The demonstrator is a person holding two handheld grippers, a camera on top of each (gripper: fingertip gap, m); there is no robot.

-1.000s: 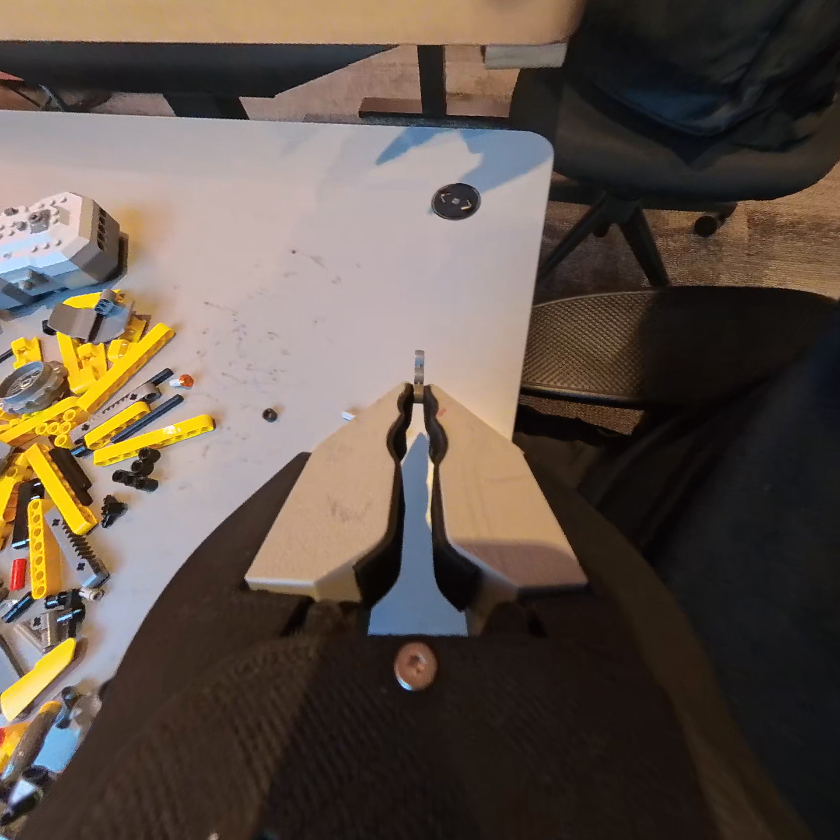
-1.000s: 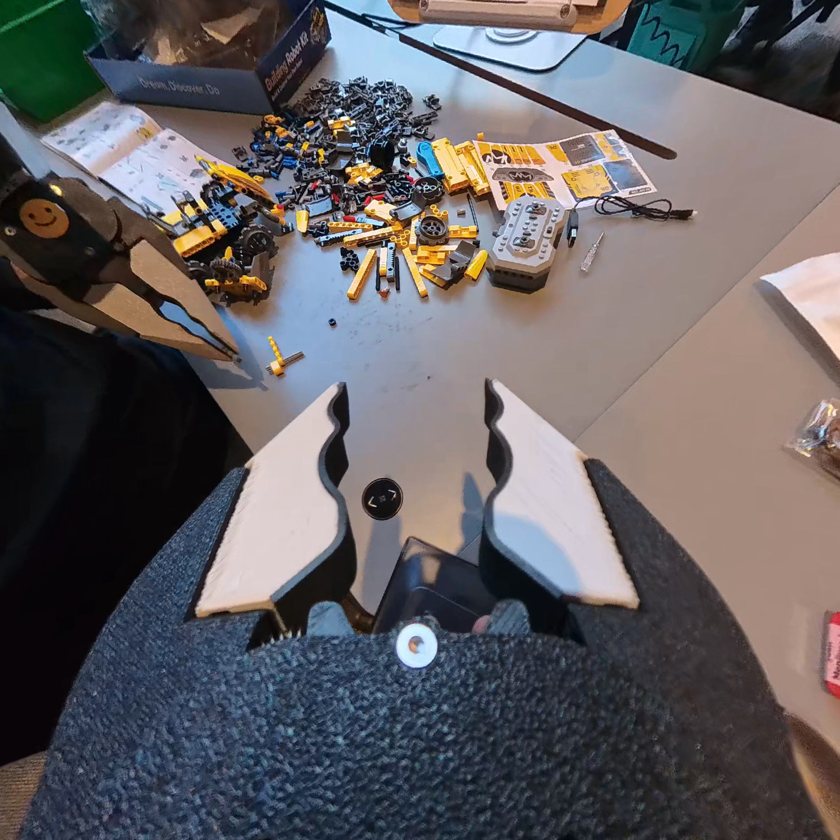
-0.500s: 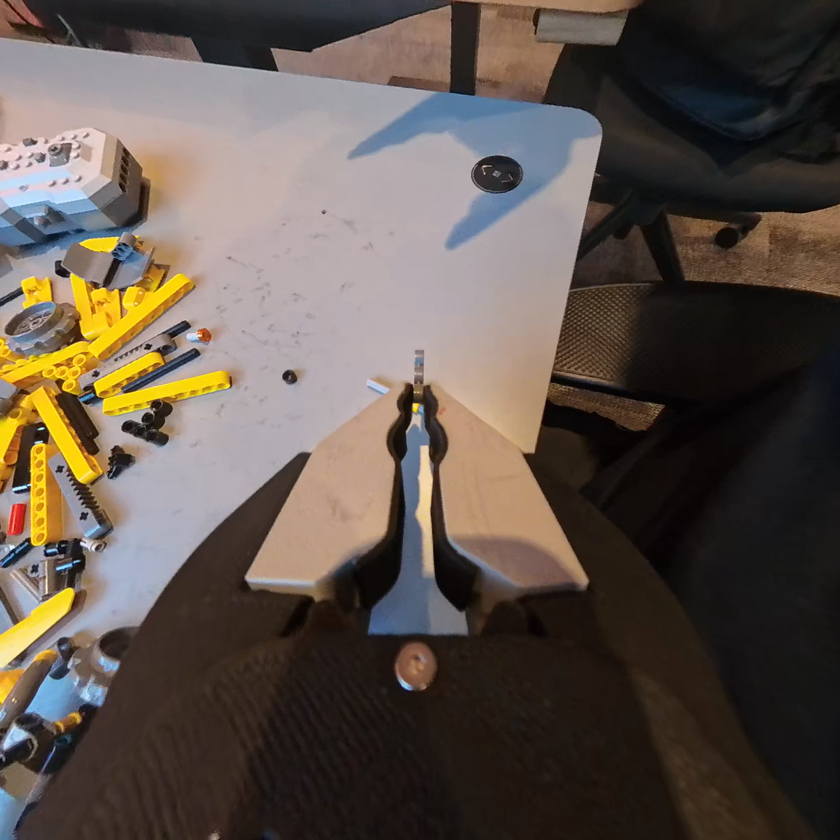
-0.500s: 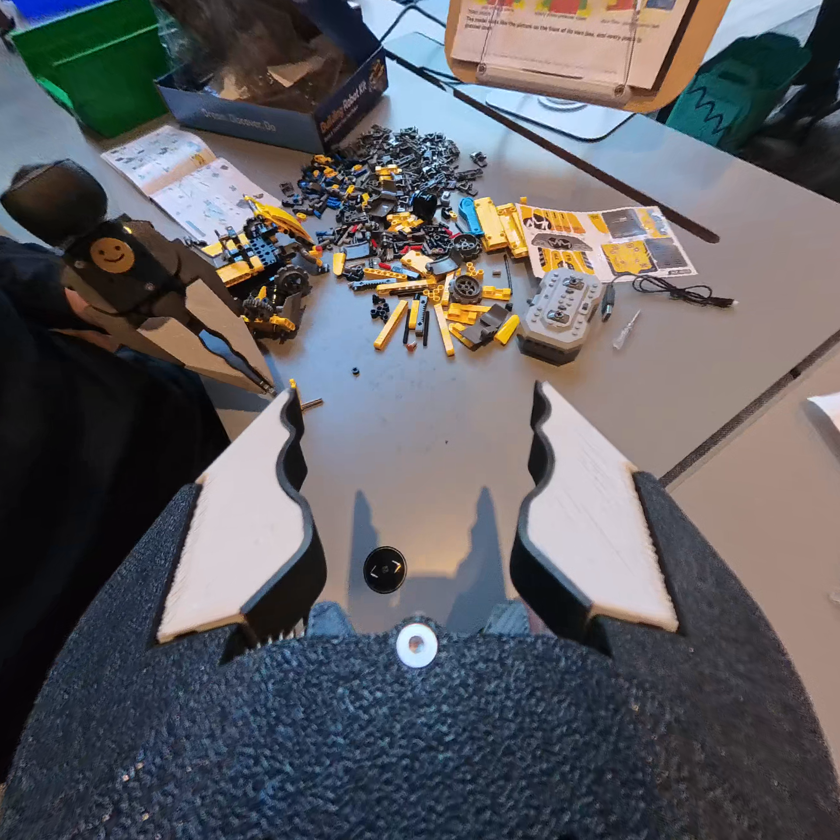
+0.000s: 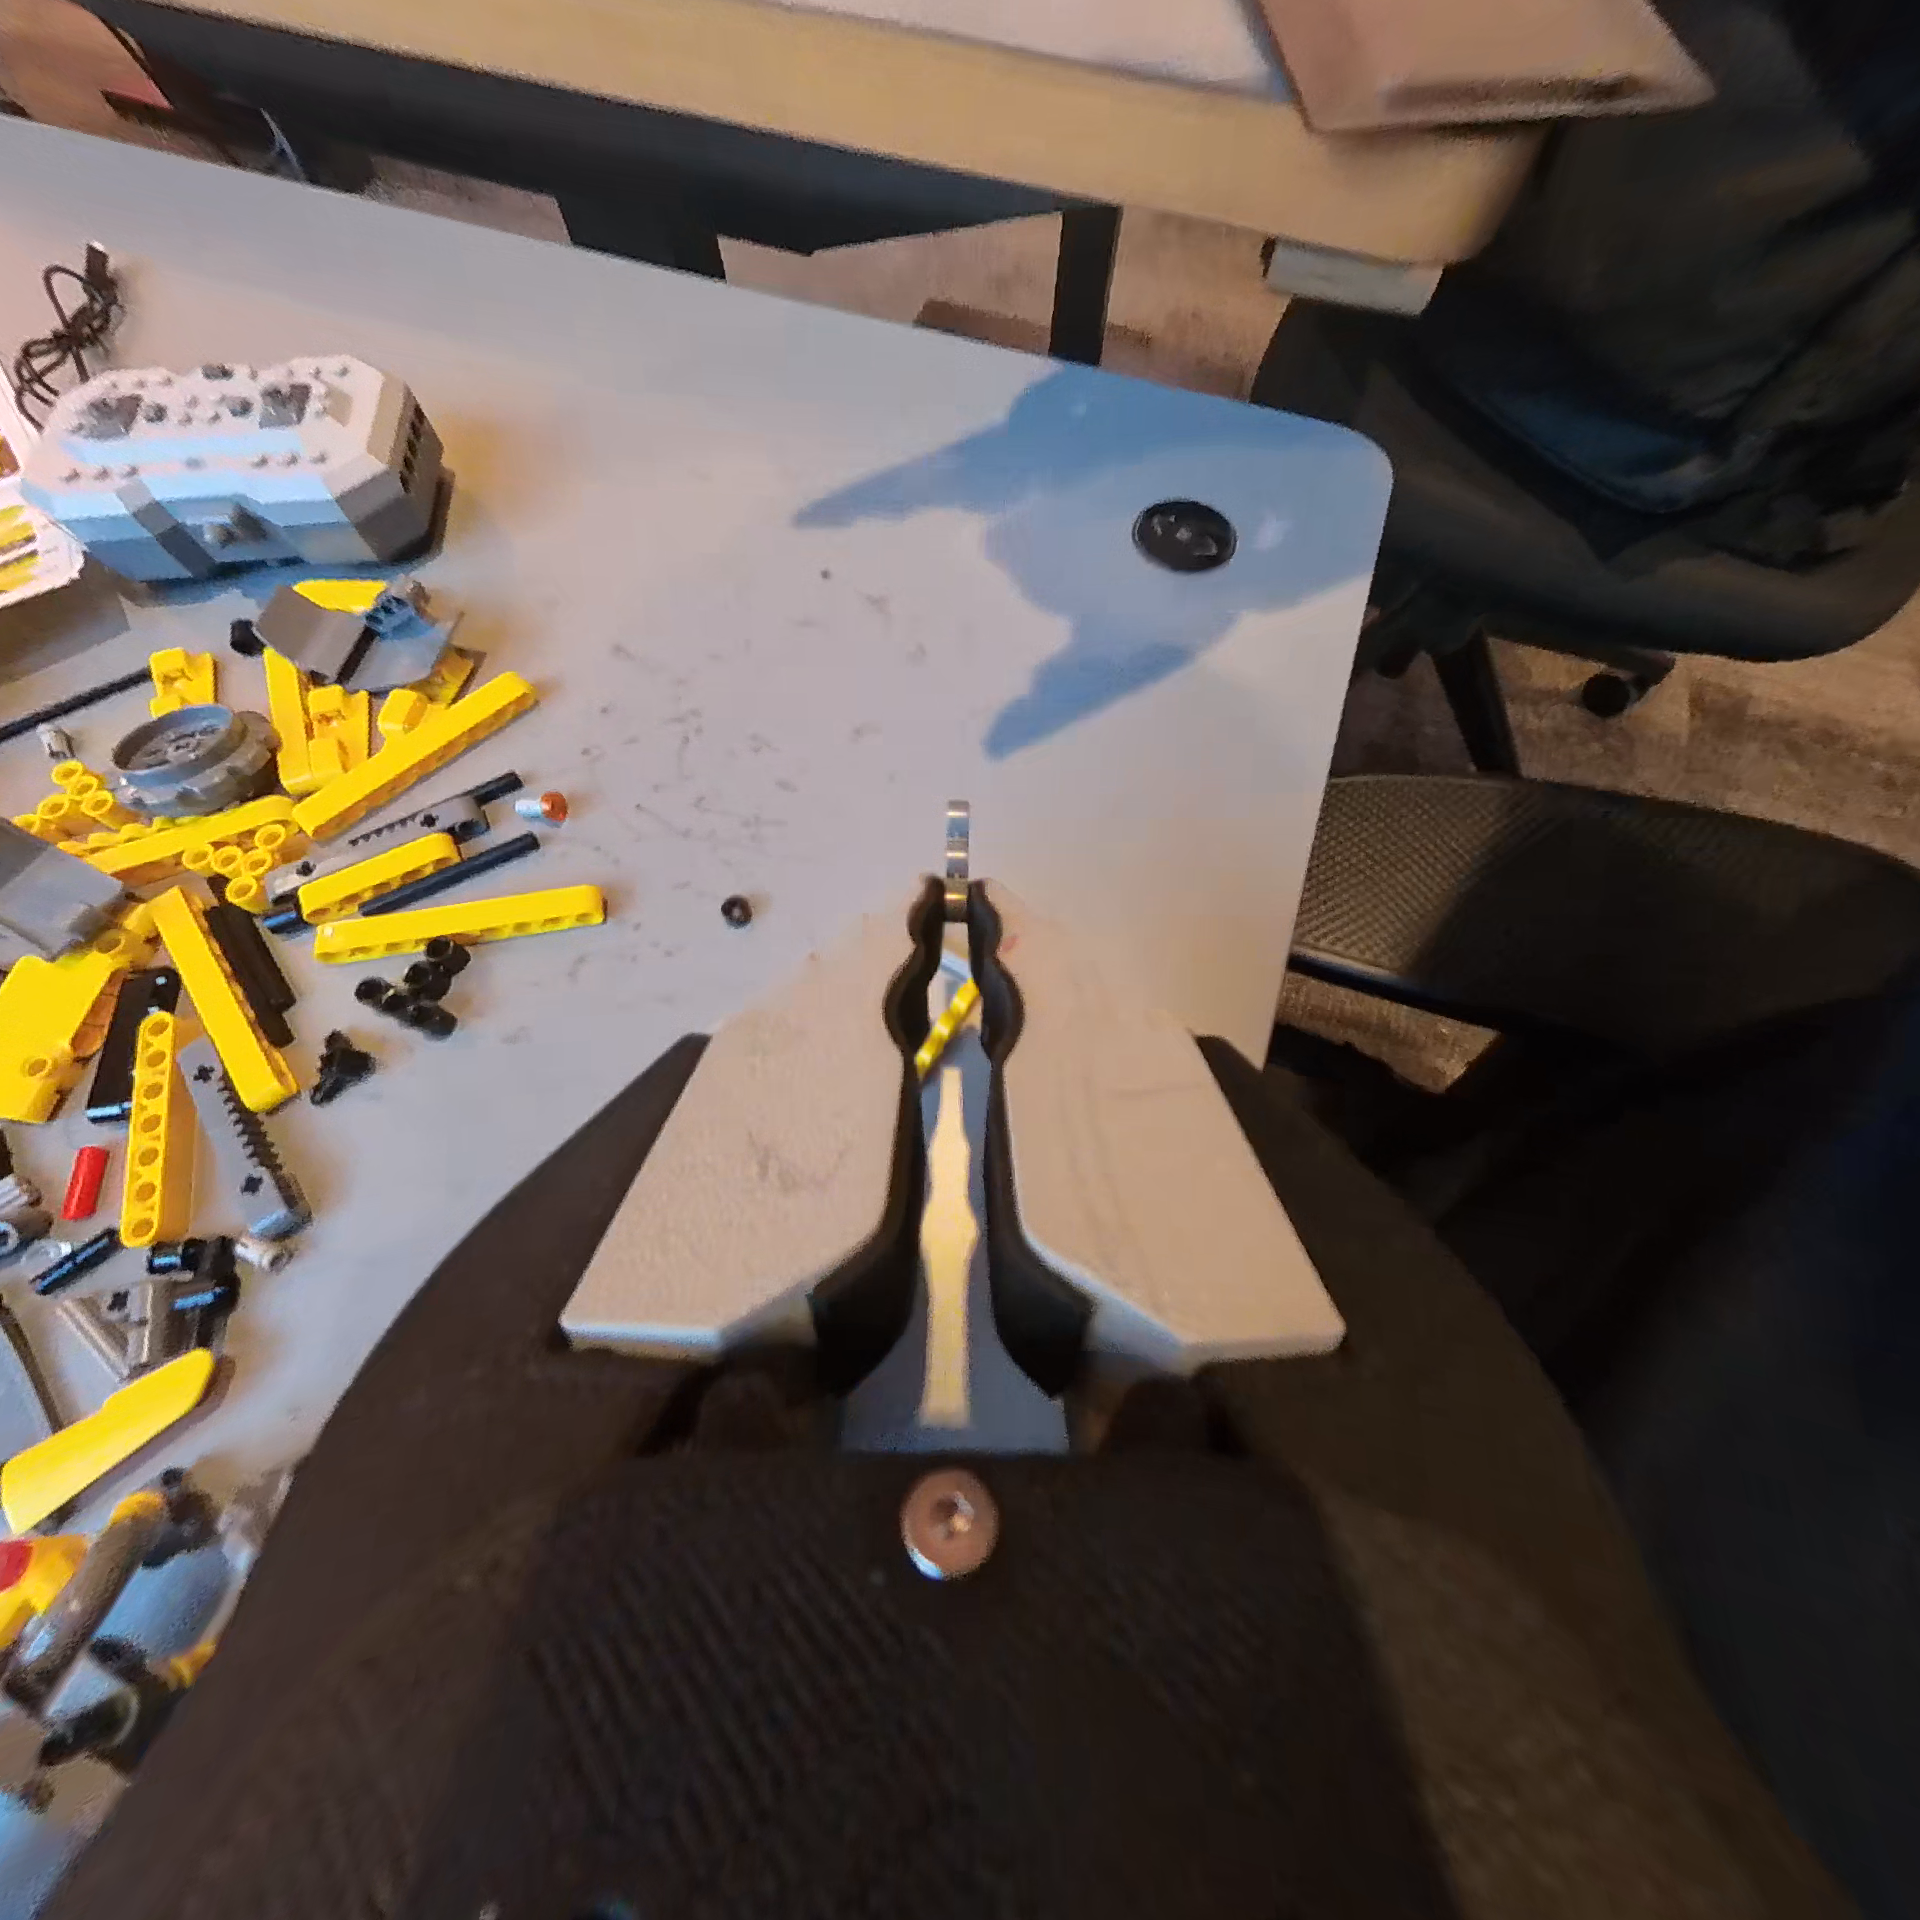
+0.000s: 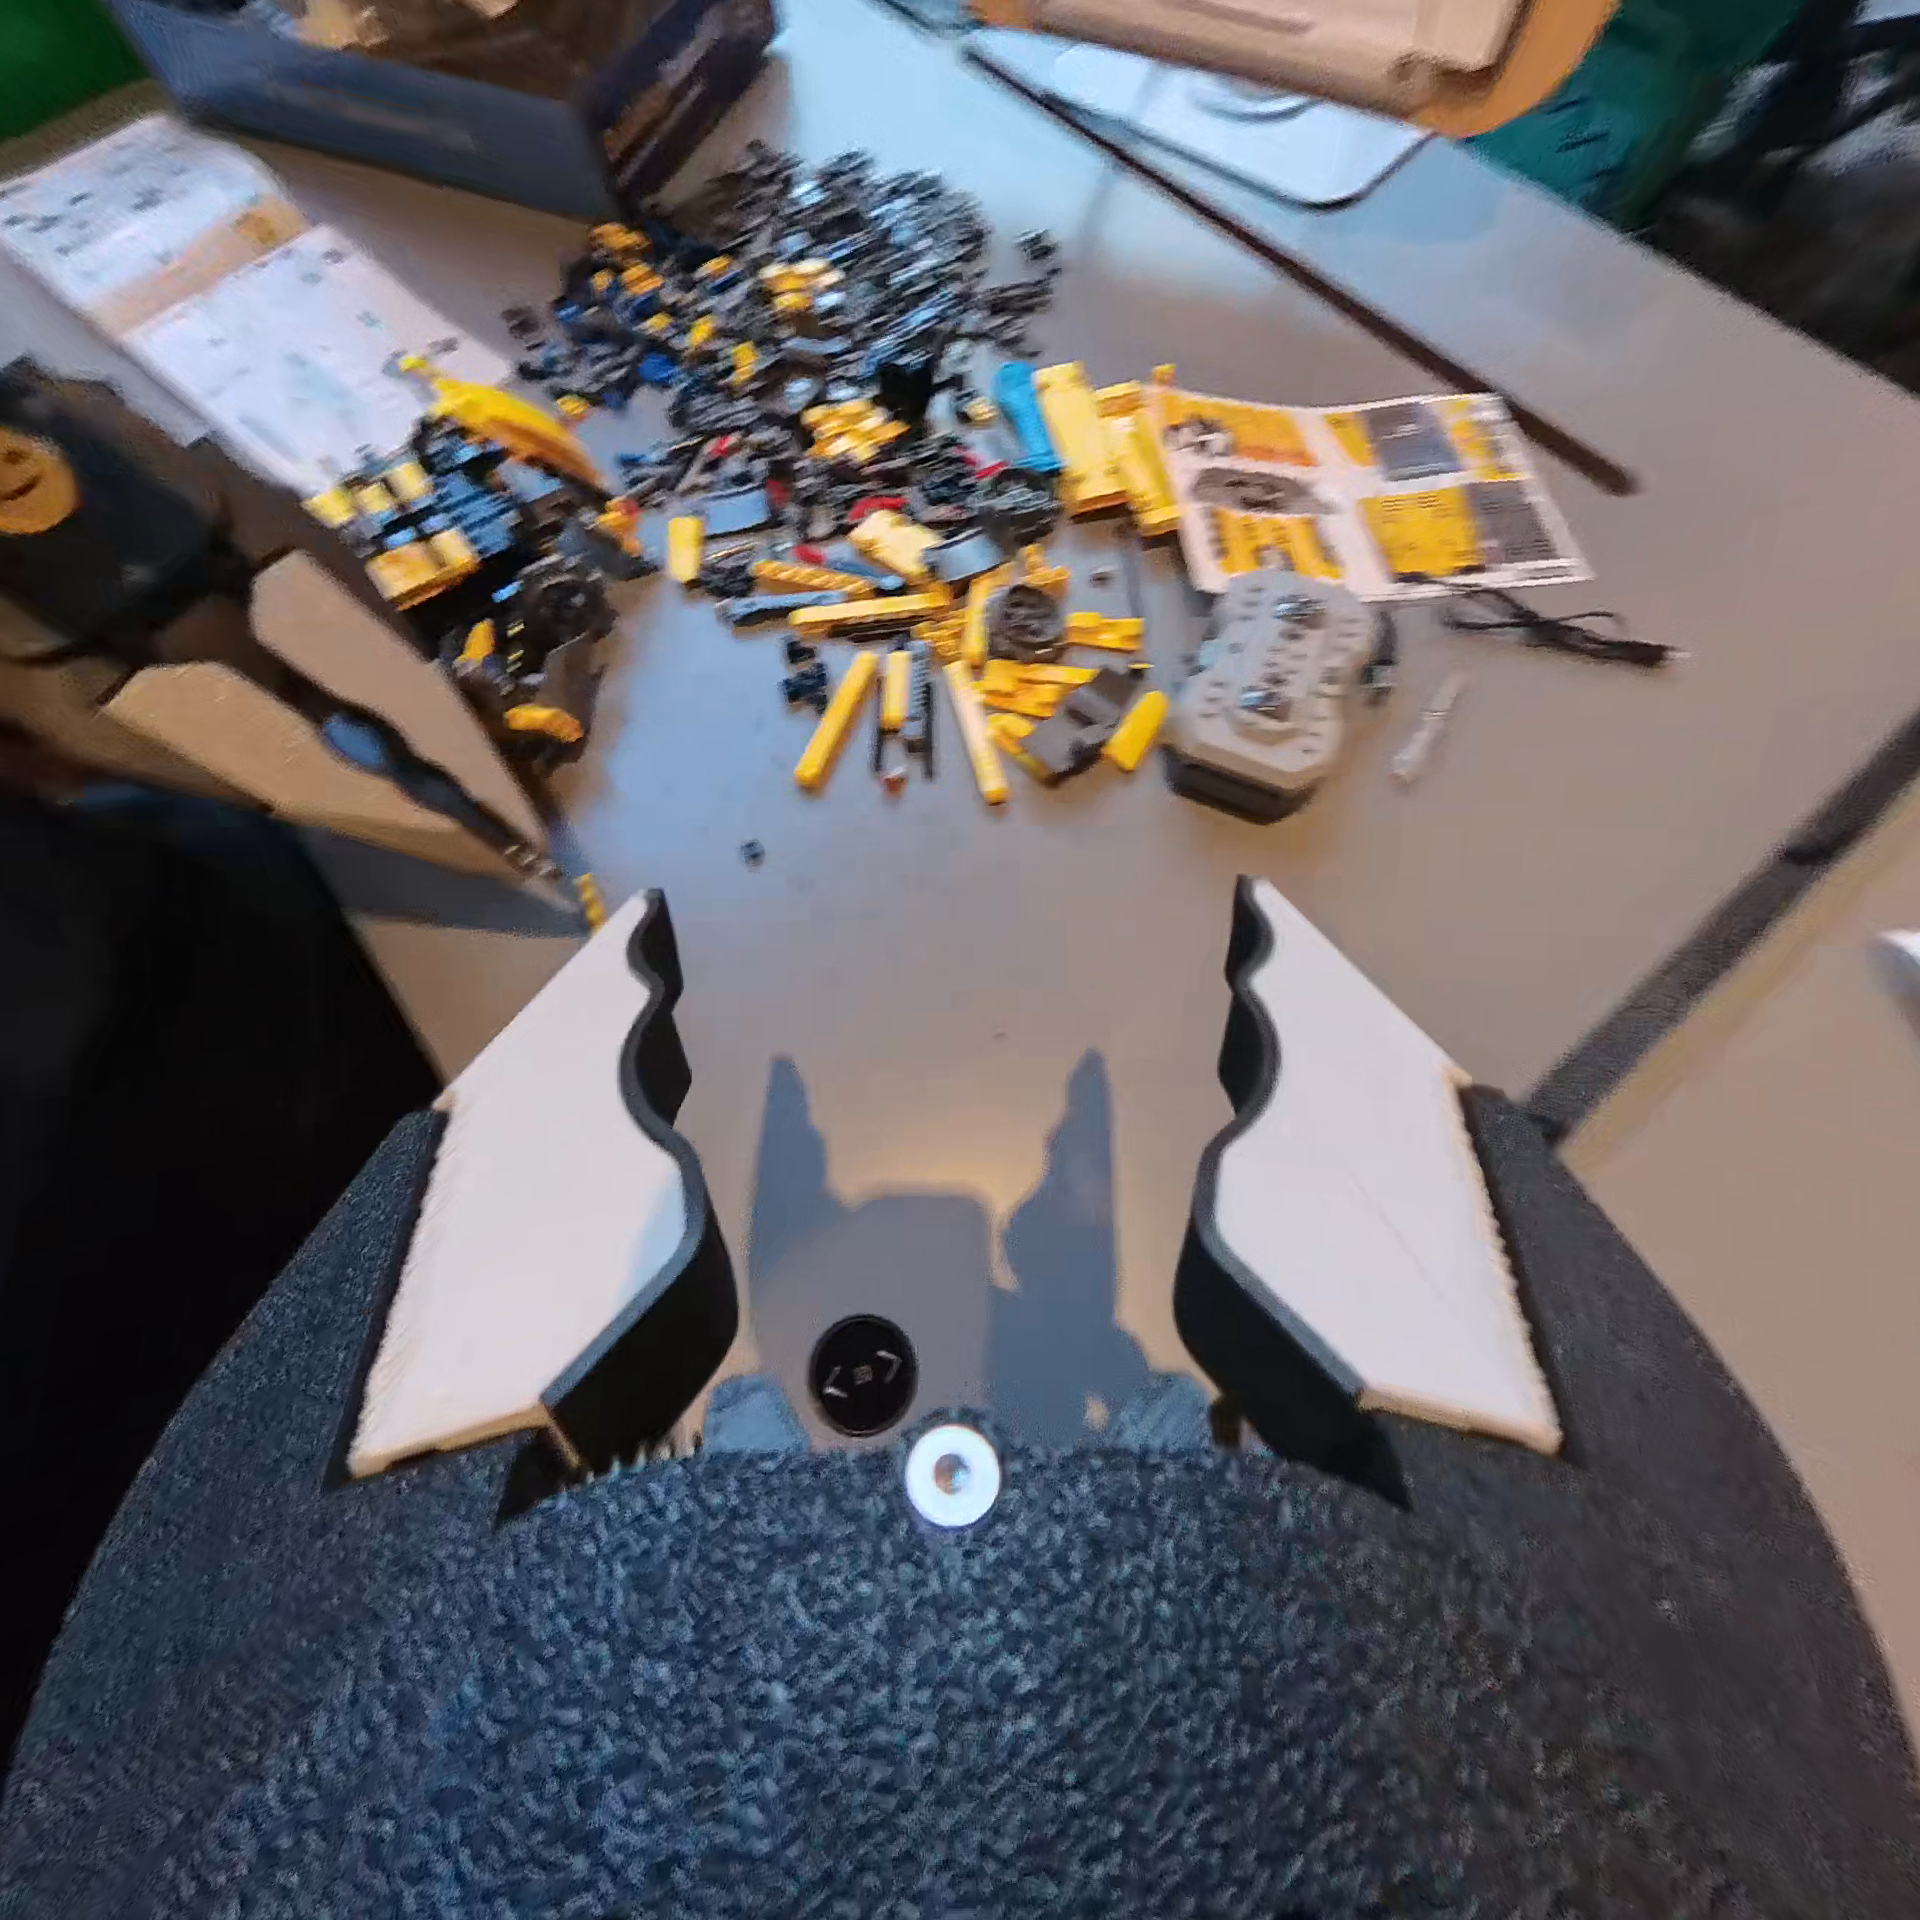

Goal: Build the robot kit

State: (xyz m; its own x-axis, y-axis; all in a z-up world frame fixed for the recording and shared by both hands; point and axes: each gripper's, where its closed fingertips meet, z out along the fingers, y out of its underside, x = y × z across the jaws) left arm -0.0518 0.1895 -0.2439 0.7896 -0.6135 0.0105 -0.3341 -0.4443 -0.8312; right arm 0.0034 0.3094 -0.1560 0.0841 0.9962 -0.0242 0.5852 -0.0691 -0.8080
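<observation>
My left gripper point(image 5: 957, 899) is shut on a small grey piece point(image 5: 957, 840) that sticks up past its tips, with a yellow part point(image 5: 948, 1023) showing between the fingers. It hovers over the grey table point(image 5: 831, 540) near the right corner. My right gripper point(image 6: 951, 904) is open wide and empty, low over the same table point(image 6: 935, 966), just past a black round button point(image 6: 862, 1374). The left gripper also shows in the right wrist view point(image 6: 520, 842), at the left, close to my right gripper's left finger. A pile of loose yellow and black building pieces point(image 6: 904, 623) lies ahead.
A grey battery box point(image 6: 1273, 686) sits right of the pile, with a leaflet point(image 6: 1371, 488) and a black cable point(image 6: 1548, 634) behind it. A partly built yellow-black model point(image 6: 468, 540), a booklet point(image 6: 208, 301) and a blue box point(image 6: 416, 114) are at the left. An office chair point(image 5: 1610, 914) stands beyond the table edge. The black round button point(image 6: 862, 1374) is about equally far from each gripper, around 20 cm. It turns up in the left wrist view point(image 5: 1180, 537) as well.
My right gripper has opened wider and moved forward over the table corner. My left gripper has shifted a little toward the pile, still shut on the small piece.
</observation>
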